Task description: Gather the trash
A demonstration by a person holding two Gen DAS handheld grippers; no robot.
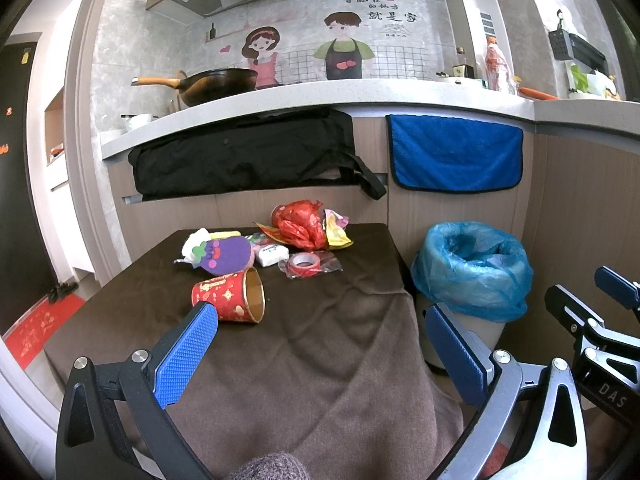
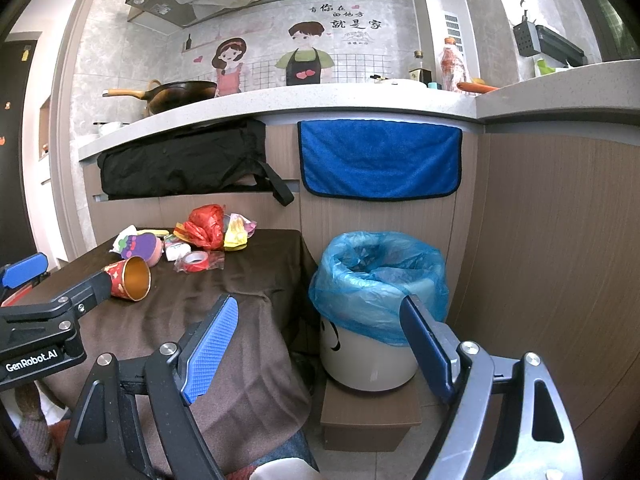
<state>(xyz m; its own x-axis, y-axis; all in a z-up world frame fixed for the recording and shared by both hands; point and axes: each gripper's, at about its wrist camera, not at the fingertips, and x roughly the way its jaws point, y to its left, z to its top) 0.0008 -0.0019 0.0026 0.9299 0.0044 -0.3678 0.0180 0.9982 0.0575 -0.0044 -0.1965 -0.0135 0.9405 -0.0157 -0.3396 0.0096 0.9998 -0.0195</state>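
1. Both grippers are spread wide and hold nothing: the left gripper point(image 1: 320, 352) hangs over the near part of the brown cloth point(image 1: 312, 340), and the right gripper point(image 2: 320, 340) hangs between the table's corner and the bin.
2. Just past the left gripper's left finger lies a red paper cup point(image 1: 230, 296) on its side, mouth turned to the right.
3. Farther back on the cloth sit a roll of red tape point(image 1: 306, 262) in clear wrap, a white tissue pack point(image 1: 272, 255), a purple eggplant-shaped sponge point(image 1: 226, 255), a crumpled red plastic bag point(image 1: 298, 224) and a yellow wrapper point(image 1: 336, 232), clustered near the far edge.
4. A white trash bin point(image 2: 368, 356) lined with a blue bag point(image 2: 380, 276) stands on a low brown box point(image 2: 370, 420), just right of the table.
5. Behind, a blue towel point(image 2: 380, 156) and a black bag point(image 2: 184, 160) hang from the counter; a wok point(image 2: 180, 94) sits on top.
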